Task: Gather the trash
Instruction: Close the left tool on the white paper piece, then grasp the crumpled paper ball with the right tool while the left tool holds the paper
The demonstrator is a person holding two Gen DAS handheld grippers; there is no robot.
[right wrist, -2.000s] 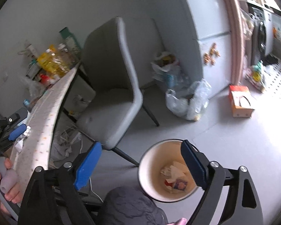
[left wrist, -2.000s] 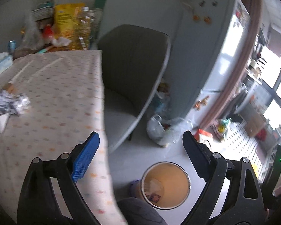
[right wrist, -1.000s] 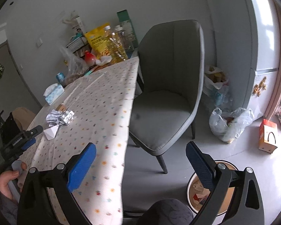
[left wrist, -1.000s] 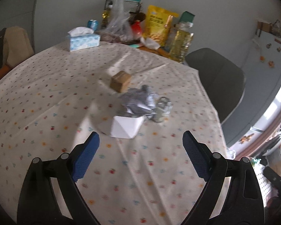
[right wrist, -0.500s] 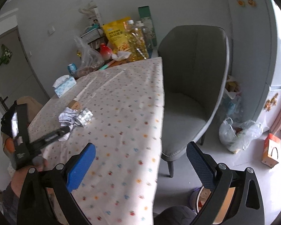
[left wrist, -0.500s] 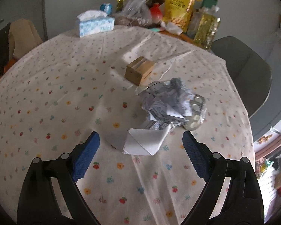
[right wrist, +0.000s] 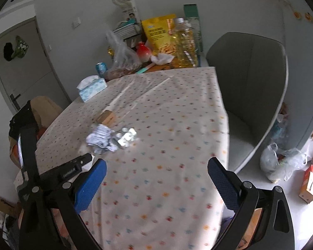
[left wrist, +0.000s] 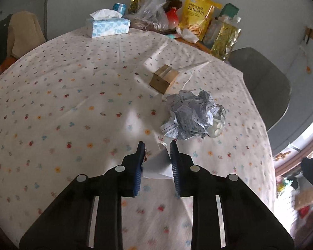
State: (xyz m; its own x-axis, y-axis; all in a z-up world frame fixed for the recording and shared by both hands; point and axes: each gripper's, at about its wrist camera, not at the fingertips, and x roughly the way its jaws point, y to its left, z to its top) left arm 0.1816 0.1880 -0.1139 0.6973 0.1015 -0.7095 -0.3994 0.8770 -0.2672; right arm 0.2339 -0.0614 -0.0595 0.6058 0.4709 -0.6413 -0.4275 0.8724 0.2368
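Folded white paper (left wrist: 156, 165) is seen lying on the counter (left wrist: 73, 104), between the two blue pads of the left claw (left wrist: 155, 152). Its long axis appears to run roughly from 7 to 1 o'clock in the left wrist view, with a pointed corner toward 1 o'clock. The left claw's jaws have just been closing and are narrowed around the paper; whether the pads already press on it cannot be told. Crumpled printed paper (left wrist: 189, 116) is found at 1 o'clock from the claw, touching a silver pill blister pack (left wrist: 217, 125) on its 3 o'clock side. A small cardboard box (left wrist: 163, 81) is placed beyond these, at 12 o'clock. A tissue box (left wrist: 107, 27) is set near the far edge at 11 o'clock. The right claw (right wrist: 156, 173) is held spread wide over the patterned cloth, with nothing between its pads.
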